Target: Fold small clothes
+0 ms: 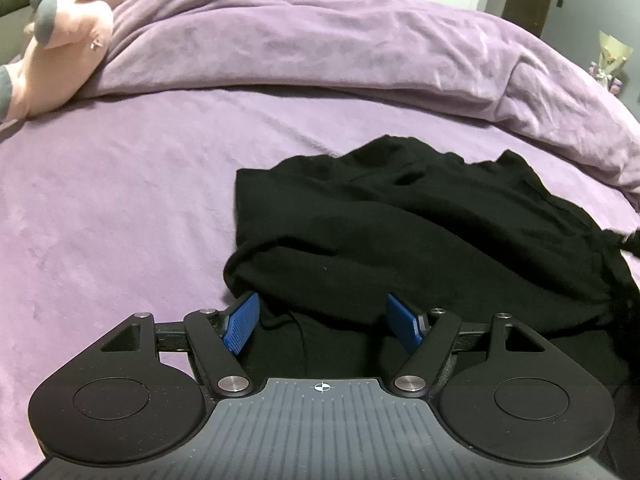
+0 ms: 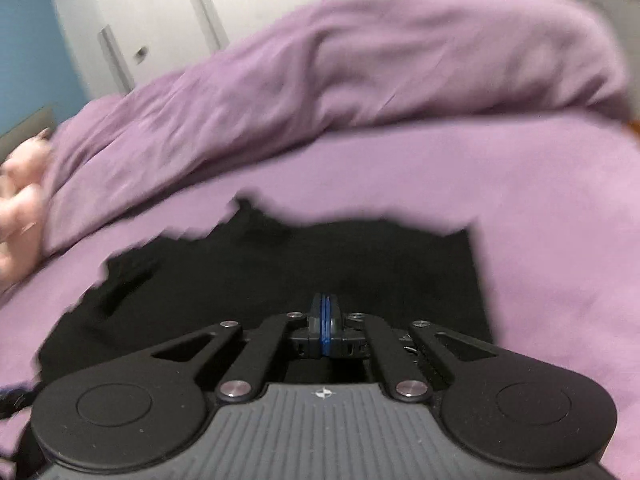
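Folding is at the grasp stage, judging by how things lie: the black garment [image 1: 400,232] sits rumpled on the purple bed sheet [image 1: 120,200], bunched into soft ridges, with no clean fold line yet. Left gripper [image 1: 322,322]: blue pads [image 1: 240,324] stand wide apart, a low bulge of black cloth lying between and just ahead of them; neither pad presses on it, so nothing is held. Right gripper [image 2: 325,312]: fingers closed pad to pad, tips over the near part of the garment [image 2: 280,272]; the view is motion-blurred and I cannot tell whether a thin layer of cloth is caught between them. Judgement: before lifting, confirm the right pinch holds one layer at an edge, not a wad. The left should slide its lower pad under the near hem rather than clamp the ridge in front, else the fold will drag doubled fabric. Both grasps want to sit on the same edge, well apart, so the cloth can be pulled taut. Heaped purple duvet [image 1: 360,40] beyond the fingertips and pink plush toy [image 1: 68,32] far left are clear of the work.
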The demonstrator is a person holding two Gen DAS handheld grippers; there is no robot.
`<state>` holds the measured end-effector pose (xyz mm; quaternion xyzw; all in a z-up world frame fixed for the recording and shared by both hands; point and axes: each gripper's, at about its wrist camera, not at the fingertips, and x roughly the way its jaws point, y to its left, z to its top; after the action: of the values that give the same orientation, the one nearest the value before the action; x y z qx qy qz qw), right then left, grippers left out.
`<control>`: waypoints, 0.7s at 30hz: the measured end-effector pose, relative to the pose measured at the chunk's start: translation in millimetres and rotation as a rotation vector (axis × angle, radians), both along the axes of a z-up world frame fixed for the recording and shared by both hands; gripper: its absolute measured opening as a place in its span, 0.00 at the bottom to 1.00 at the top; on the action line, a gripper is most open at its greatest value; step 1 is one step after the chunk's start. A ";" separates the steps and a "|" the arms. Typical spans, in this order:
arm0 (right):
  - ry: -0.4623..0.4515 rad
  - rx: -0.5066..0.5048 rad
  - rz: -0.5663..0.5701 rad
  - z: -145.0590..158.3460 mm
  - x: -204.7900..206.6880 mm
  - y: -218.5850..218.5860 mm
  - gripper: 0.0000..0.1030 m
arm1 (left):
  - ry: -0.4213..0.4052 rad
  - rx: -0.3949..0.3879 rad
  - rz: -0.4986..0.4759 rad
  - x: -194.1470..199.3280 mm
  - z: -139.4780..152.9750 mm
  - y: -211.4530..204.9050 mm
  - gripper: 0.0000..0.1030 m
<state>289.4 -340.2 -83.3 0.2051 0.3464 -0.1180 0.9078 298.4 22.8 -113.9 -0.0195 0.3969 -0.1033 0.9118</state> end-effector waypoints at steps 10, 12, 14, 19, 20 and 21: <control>0.056 0.135 0.068 -21.9 -8.8 1.4 0.39 | -0.008 0.007 -0.028 -3.1 0.6 -9.0 0.74; 0.063 0.094 0.097 -22.3 -1.9 10.7 0.26 | -0.023 0.010 -0.029 -3.3 3.1 -9.2 0.74; 0.070 0.074 0.125 -20.0 2.8 17.9 0.13 | -0.050 -0.006 -0.018 -2.9 6.5 -6.6 0.76; -0.017 -0.140 0.055 -2.3 -1.8 23.6 0.03 | -0.050 -0.038 0.012 8.3 4.5 -4.1 0.79; -0.020 -0.162 0.008 -0.9 -1.2 20.0 0.03 | -0.046 -0.037 0.016 9.9 2.4 -4.5 0.79; -0.011 -0.179 -0.022 -1.8 0.2 17.4 0.03 | -0.042 -0.034 0.018 11.7 0.0 -5.8 0.79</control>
<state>289.6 -322.8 -85.0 0.1275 0.3271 -0.1574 0.9230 310.1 17.0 -113.9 -0.0365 0.3756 -0.1024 0.9204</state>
